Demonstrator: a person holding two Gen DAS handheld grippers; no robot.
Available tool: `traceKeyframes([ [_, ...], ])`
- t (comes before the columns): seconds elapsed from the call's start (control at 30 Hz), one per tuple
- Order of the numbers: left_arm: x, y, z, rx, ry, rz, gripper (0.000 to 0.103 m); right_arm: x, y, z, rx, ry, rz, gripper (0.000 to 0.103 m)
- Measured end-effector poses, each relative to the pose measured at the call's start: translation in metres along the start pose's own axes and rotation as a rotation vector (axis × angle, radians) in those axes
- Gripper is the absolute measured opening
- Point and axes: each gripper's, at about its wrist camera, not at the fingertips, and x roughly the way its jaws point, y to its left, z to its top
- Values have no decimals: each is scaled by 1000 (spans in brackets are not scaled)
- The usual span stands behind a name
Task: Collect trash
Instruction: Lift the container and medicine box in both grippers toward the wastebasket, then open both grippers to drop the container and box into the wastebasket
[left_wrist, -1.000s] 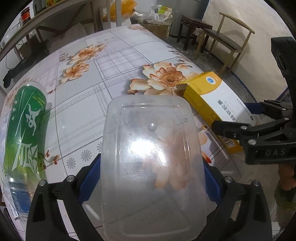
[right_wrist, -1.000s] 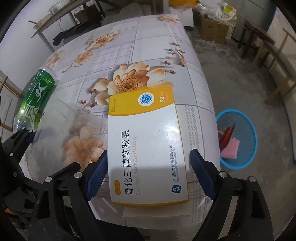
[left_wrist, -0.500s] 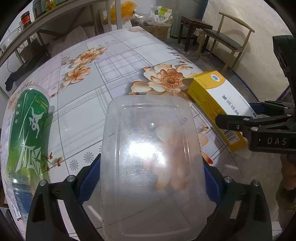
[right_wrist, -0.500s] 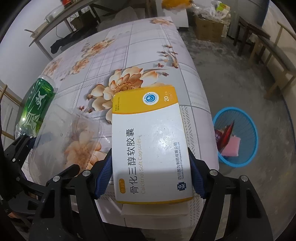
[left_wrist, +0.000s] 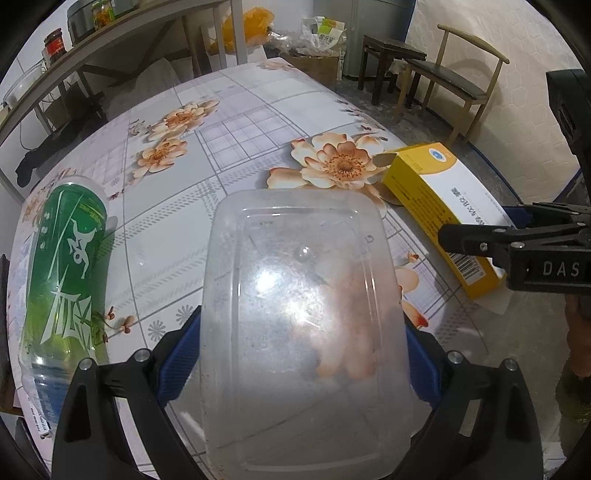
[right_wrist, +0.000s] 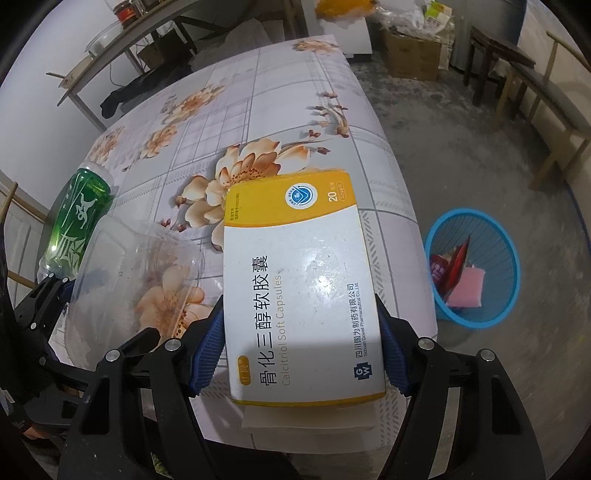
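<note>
The right gripper (right_wrist: 301, 347) has just been closing; its blue pads (right_wrist: 207, 352) now press both long sides of the yellow-and-white medicine box (right_wrist: 301, 280), which lies flat at the table's near edge, overhanging a white paper sheet (right_wrist: 310, 422) beneath it. The left gripper (left_wrist: 301, 363) has its pads against the two sides of a clear plastic container (left_wrist: 306, 325), clamping it (bottom up, cloudy with residue).

In the left wrist view, a green bottle (left_wrist: 66, 280) lies on its side at 9 o'clock of the container, close but apart; the medicine box sits at 2 o'clock with the right gripper's black frame over it. The floral tablecloth (left_wrist: 192, 206) is bare toward 12 o'clock.

In the right wrist view, the table's edge runs just past the box at 3 o'clock; beyond it, on the concrete floor, stands a blue wastebasket (right_wrist: 506, 243) holding red and pink scraps. Wooden chairs (right_wrist: 554, 107) stand at 1 o'clock, well apart.
</note>
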Motion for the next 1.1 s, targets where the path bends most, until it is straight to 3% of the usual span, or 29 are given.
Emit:
traceKeyframes([
  [0.33, -5, -2, 2, 1, -16, 0, 93, -3, -5, 0, 25, -19, 17, 68],
  [0.5, -16, -1, 9, -19, -48, -59, 92, -25, -27, 3, 92, -103, 47, 68],
  [0.63, -28, -6, 29, 3, -103, -90, 92, -58, -73, 4, 229, -202, 8, 68],
  [0.8, -40, -25, 69, 44, -162, -152, 91, -96, -154, -19, 470, -303, -35, 68],
  [0.93, -40, -53, 104, 75, -155, -261, 90, -103, -208, -51, 637, -319, -22, 68],
  [1.1, -20, -100, 144, 117, -98, -355, 90, -79, -254, -79, 795, -270, 59, 68],
])
